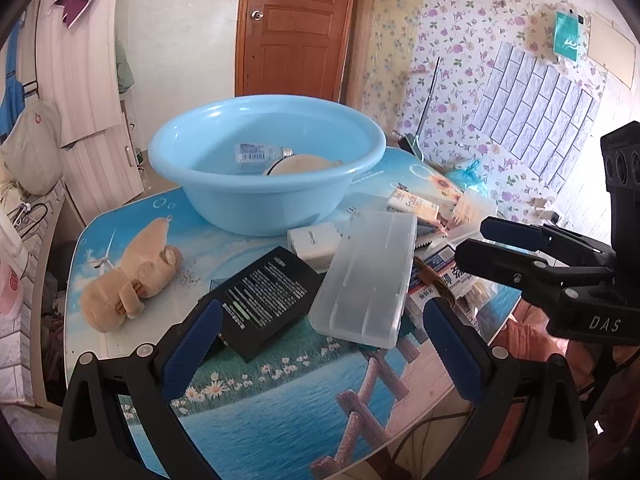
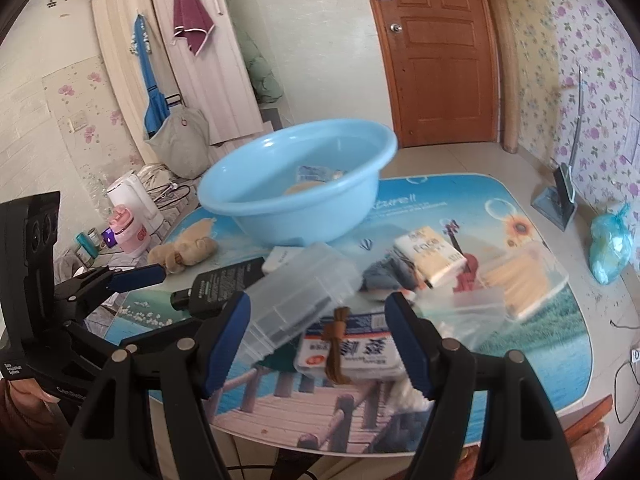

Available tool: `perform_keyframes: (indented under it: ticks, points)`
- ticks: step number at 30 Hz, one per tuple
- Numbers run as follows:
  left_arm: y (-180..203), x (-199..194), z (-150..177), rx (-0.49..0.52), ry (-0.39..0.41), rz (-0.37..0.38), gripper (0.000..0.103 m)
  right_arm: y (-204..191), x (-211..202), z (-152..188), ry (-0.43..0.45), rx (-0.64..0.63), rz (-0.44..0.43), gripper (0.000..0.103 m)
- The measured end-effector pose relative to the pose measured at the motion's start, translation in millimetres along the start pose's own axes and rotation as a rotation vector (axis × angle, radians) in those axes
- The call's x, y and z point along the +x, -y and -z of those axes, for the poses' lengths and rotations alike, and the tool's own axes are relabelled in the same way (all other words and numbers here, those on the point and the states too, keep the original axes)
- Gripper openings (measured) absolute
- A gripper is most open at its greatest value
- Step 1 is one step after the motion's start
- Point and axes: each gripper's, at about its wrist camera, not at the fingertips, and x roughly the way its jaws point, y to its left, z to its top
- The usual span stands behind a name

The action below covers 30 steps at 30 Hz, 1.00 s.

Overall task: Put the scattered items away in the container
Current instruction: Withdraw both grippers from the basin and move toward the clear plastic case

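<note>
**Both hand-held grippers gape over the pile; basin waits behind**

Nearest the lens, the left hand-held gripper (image 1: 322, 354) stands wide open, its blue-padded fingers (image 1: 196, 354) spread over the near edge of the surface (image 1: 280, 408) and gripping nothing. The right hand-held gripper (image 2: 320, 344) is likewise wide open and empty, hanging above the clutter; in the left wrist view it reaches in from the right side (image 1: 472, 240).

Between and just beyond the left gripper's fingers lies a clear plastic case (image 1: 366, 276), tilted across a black box (image 1: 264, 300) that it partly overlaps. A white box (image 1: 314, 242) sits behind them, touching the foot of the basin. Under the right gripper lies a blue-and-white tissue pack (image 2: 352, 350) with a brown cord (image 2: 336, 344) across it. Further right are a cream packet (image 2: 434, 254) and a clear bag of pale sticks (image 2: 520, 280).

The light blue basin (image 1: 224, 184) stands at the far side of the surface, upright. Inside it lie a clear bottle (image 1: 256, 154) on its side and a tan rounded item (image 1: 300, 164), partly hidden by the rim.

To the left of the pile, apart from it, a beige plush toy (image 1: 128, 280) lies on its side.
</note>
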Motion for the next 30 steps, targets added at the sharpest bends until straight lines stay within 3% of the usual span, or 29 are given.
perform_keyframes:
  ticks: [30]
  points:
    - [-0.6, 5.6, 11.2, -0.004, -0.022, -0.005, 0.101, 15.4, 3.4, 11.9, -0.024, 0.032, 0.025, 0.070]
